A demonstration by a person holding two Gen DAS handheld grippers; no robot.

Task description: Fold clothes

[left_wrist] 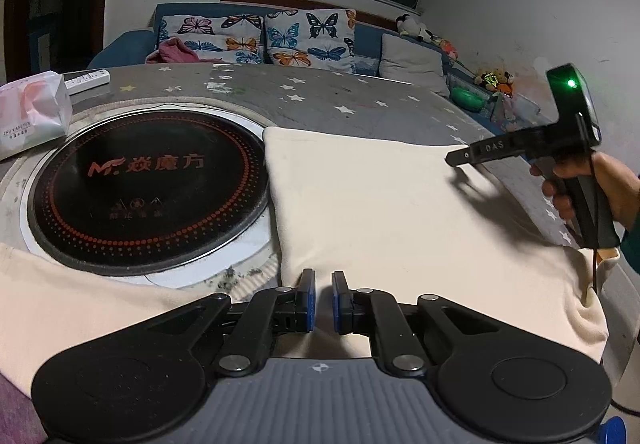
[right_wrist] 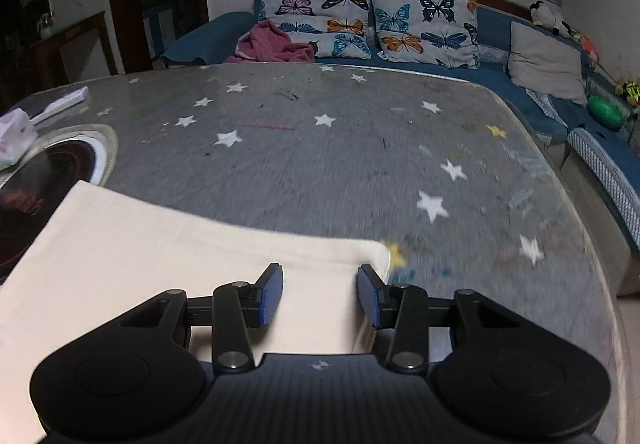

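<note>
A cream garment (left_wrist: 380,211) lies flat on the grey star-patterned table (left_wrist: 320,99), folded to a straight left edge beside the cooktop. My left gripper (left_wrist: 323,300) sits low over the garment's near edge. Its blue pads are shut to a narrow slit, and I see no cloth pinched between them. My right gripper (right_wrist: 320,296) stands partly open above the garment's (right_wrist: 160,252) far right corner, with cloth showing under the gap and the pads not pressing on it. In the left wrist view a hand holds the right gripper (left_wrist: 456,157) over the garment's right side.
A round black induction cooktop (left_wrist: 148,191) is set into the table left of the garment. Behind it lie a tissue pack (left_wrist: 32,111) and a white remote (left_wrist: 86,79). A blue sofa (right_wrist: 500,27) with butterfly cushions and a pink cloth (right_wrist: 276,43) runs along the far side.
</note>
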